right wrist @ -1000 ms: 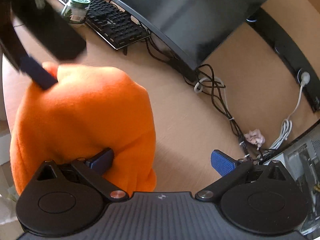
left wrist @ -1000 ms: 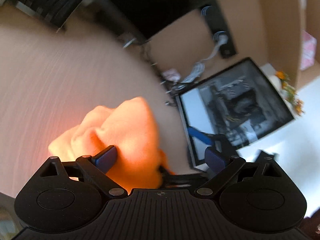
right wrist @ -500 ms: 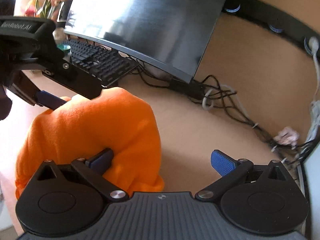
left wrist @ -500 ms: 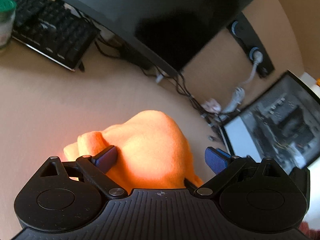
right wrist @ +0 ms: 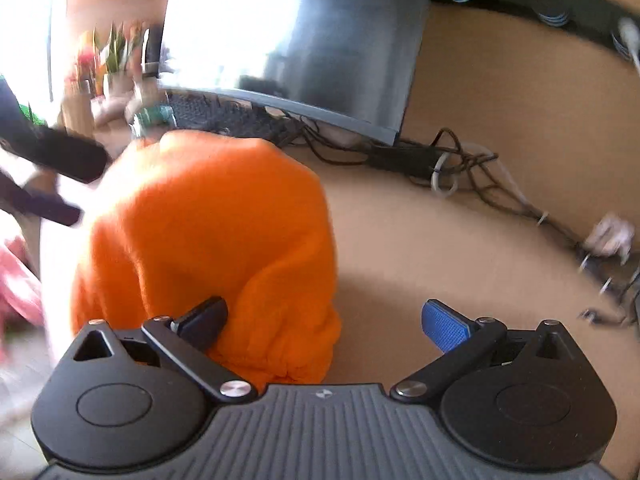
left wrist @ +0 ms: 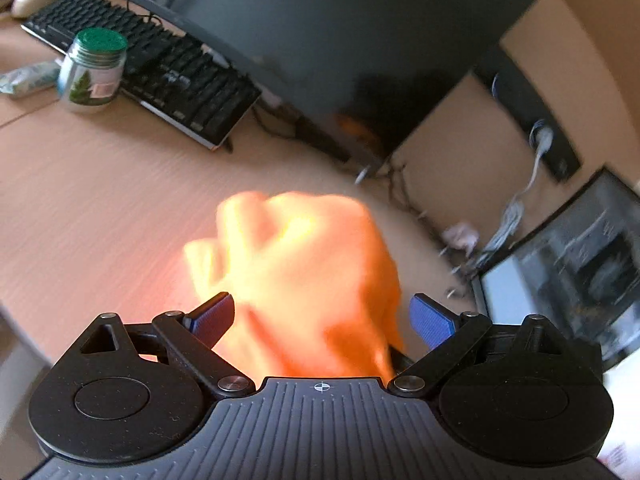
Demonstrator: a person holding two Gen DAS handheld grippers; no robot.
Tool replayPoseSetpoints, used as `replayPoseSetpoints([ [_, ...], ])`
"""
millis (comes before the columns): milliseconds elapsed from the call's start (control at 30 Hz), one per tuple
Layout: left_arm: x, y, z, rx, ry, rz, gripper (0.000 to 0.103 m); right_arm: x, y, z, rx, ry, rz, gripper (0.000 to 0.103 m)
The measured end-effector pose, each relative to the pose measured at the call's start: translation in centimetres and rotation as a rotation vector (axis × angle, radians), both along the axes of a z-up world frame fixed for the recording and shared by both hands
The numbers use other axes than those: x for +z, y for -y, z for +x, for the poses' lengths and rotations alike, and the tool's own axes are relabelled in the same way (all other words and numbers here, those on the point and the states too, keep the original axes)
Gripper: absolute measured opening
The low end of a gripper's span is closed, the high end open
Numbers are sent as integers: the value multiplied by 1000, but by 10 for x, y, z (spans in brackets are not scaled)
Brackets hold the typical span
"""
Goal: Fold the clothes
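Orange garment (right wrist: 208, 240) bunched over wooden desk (left wrist: 100, 200); both grippers' fingers spread wide, cloth draped between.

Pale wood-grain desk (left wrist: 100, 184) under bright daylight. Large dark curved monitor (left wrist: 360, 32) at the back, glare washing across its screen (right wrist: 240, 28) in the right wrist view. Black keyboard (left wrist: 160, 68) in front of it, beside a glass jar with a green lid (left wrist: 94, 72). Tangle of dark cables (right wrist: 460, 164) along a tan partition wall (right wrist: 520, 92), with a black power strip (left wrist: 532, 116) mounted on it. Second screen (left wrist: 568, 264) at the far right. Blurred flowers (right wrist: 108, 52), possibly in a vase, near a bright window.
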State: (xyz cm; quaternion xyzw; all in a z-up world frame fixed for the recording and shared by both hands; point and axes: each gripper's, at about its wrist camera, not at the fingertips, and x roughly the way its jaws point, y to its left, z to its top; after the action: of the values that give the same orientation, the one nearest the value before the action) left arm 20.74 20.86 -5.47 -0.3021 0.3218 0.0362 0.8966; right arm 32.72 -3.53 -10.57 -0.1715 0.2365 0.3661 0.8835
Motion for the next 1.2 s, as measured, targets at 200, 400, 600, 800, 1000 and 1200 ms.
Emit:
replayPoseSetpoints([
  [200,21,2,-2,18,99,12,87,25,19,-1,89,-10,80,103],
  [400,16,11,32,-49,127,63,82,32,14,0,148,-93,145,103],
  [600,-36,-3,67,-45,5,30,85,0,-9,-2,142,-70,47,103],
  [800,-6,-3,51,-69,72,37,86,19,7,8,158,-131,95,103],
  [1000,-5,0,40,-71,120,-46,94,24,21,39,-12,-189,150,103],
  [1200,-23,3,43,-51,22,-11,93,-9,-5,31,-11,-137,23,103],
])
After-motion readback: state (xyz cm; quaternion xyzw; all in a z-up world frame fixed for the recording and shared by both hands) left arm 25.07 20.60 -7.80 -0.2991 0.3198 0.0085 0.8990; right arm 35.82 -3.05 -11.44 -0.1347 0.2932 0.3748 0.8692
